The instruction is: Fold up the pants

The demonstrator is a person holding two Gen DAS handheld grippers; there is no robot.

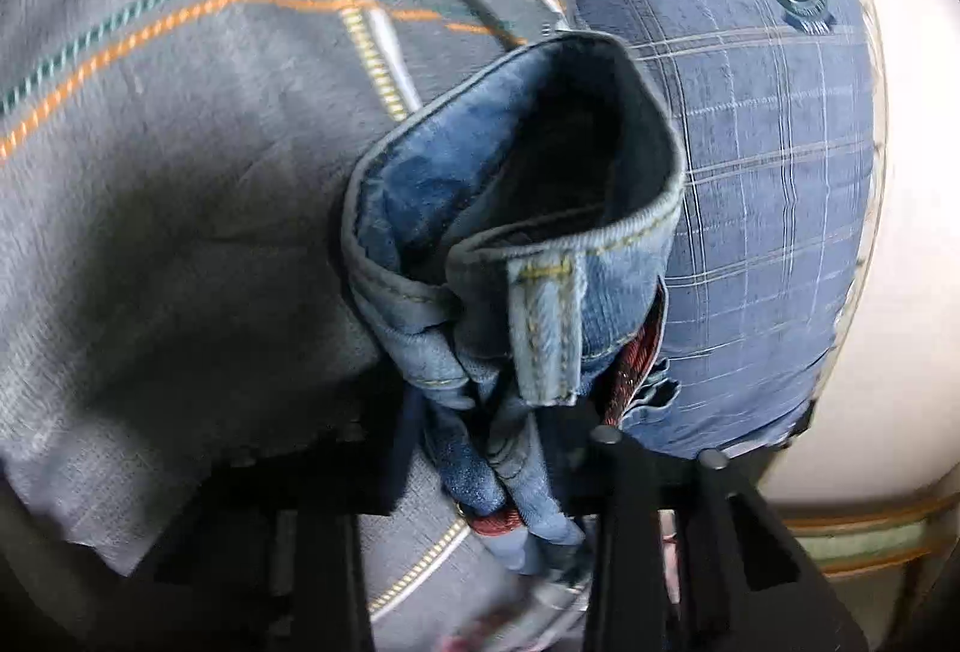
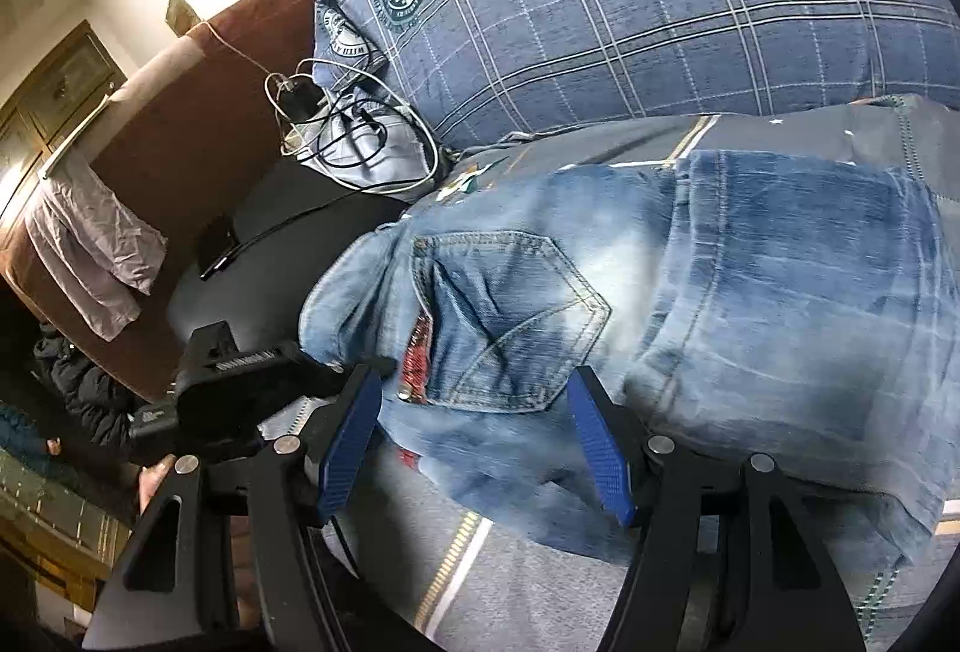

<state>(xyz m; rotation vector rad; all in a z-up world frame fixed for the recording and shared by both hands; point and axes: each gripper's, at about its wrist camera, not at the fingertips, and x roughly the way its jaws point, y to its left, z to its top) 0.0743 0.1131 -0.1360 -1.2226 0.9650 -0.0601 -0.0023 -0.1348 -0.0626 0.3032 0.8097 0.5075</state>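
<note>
Left gripper point(image 1: 516, 478): clamped on bunched waistband of jeans point(image 1: 516, 208).
Right gripper point(image 2: 474, 442): jaws apart, over the jeans' back pocket point(image 2: 510, 316).
Pillow point(image 2: 630, 3): beyond jeans.

We see faded blue jeans point(image 2: 690, 292) with tan stitching, a blue pillow point(image 2: 630, 9) checked in white lines with teal crests, a grey bedsheet point(image 1: 180, 172) striped orange and green, and blue claw pads point(image 2: 351, 448).
</note>
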